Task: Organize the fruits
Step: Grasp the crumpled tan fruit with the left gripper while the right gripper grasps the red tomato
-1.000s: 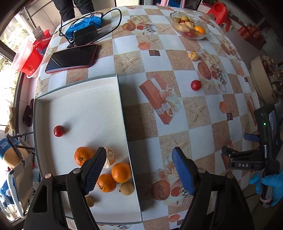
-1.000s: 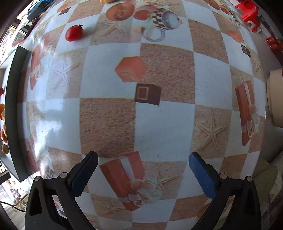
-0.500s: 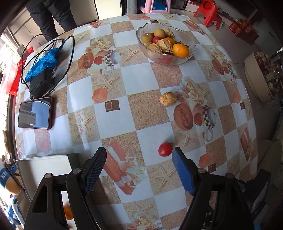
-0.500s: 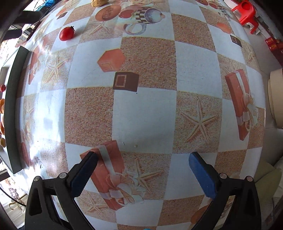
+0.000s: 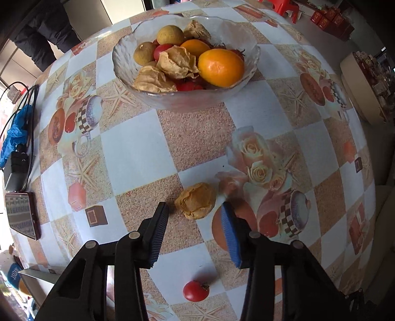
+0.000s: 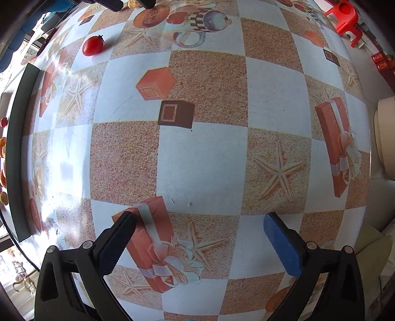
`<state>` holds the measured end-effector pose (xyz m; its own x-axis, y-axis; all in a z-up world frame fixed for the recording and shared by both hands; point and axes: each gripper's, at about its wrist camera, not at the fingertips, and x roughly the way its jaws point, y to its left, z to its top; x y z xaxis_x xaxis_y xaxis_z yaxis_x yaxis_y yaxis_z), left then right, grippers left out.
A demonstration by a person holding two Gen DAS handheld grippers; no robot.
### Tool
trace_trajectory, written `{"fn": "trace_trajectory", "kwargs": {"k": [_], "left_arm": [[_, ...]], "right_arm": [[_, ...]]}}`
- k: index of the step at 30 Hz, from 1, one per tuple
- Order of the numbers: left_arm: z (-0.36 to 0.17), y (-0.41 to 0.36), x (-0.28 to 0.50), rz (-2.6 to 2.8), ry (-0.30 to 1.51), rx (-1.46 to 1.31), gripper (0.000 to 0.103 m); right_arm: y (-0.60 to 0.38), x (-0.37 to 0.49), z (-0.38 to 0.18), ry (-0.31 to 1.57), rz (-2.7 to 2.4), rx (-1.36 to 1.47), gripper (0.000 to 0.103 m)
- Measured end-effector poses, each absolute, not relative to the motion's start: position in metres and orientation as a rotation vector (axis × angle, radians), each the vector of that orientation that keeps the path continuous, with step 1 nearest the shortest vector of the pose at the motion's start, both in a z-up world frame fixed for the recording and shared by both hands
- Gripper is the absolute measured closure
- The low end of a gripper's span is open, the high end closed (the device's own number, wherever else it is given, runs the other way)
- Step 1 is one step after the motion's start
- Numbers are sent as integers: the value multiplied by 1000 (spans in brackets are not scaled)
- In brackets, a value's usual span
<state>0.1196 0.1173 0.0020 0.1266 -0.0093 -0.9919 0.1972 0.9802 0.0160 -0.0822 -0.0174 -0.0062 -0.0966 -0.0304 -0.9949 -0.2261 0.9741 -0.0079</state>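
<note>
A papery husked fruit (image 5: 195,203) lies on the tablecloth just beyond my open left gripper (image 5: 195,212), between its fingertips' line, not touched. A red cherry tomato (image 5: 196,290) lies below the gripper, nearer the camera; it also shows in the right wrist view (image 6: 92,45). A glass bowl (image 5: 249,81) at the far side holds oranges, longans, tomatoes and husked fruits. My right gripper (image 6: 198,222) is open and empty above bare tablecloth. The white tray's dark rim (image 6: 17,153) runs down the left edge, with fruits behind it.
A dark phone (image 5: 22,214), a charger with black cable (image 5: 17,160) and a blue cloth (image 5: 14,133) lie at the table's left. The tray corner (image 5: 37,279) shows at lower left. A red stool (image 6: 345,14) stands beyond the table.
My left gripper has swung away from the tray, across the table past the cherry tomato, and now frames the husked fruit. My right gripper has drifted slightly and stays open.
</note>
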Motion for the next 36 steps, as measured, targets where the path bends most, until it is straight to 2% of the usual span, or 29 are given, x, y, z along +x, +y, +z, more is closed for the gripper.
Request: {"fn": "trace_trajectory", "kwargs": {"k": [2, 7, 15, 23, 30, 36], "left_arm": [[1, 117, 122, -150, 1434, 147, 67], [3, 123, 126, -153, 1421, 127, 75], [12, 174, 101, -103, 1413, 69, 75], [7, 229, 35, -38, 1453, 33, 75], [4, 237, -46, -37, 1480, 54, 75], [2, 234, -101, -51, 1505, 70, 75]], "right_arm": [[-17, -80, -7, 1665, 170, -200, 0], [-13, -75, -8, 1669, 178, -212, 0], [-10, -75, -9, 1662, 178, -212, 0], [-9, -82, -6, 1621, 174, -203, 0], [-2, -67, -9, 1702, 176, -206, 0], [37, -19, 12, 1609, 242, -95, 0]]}}
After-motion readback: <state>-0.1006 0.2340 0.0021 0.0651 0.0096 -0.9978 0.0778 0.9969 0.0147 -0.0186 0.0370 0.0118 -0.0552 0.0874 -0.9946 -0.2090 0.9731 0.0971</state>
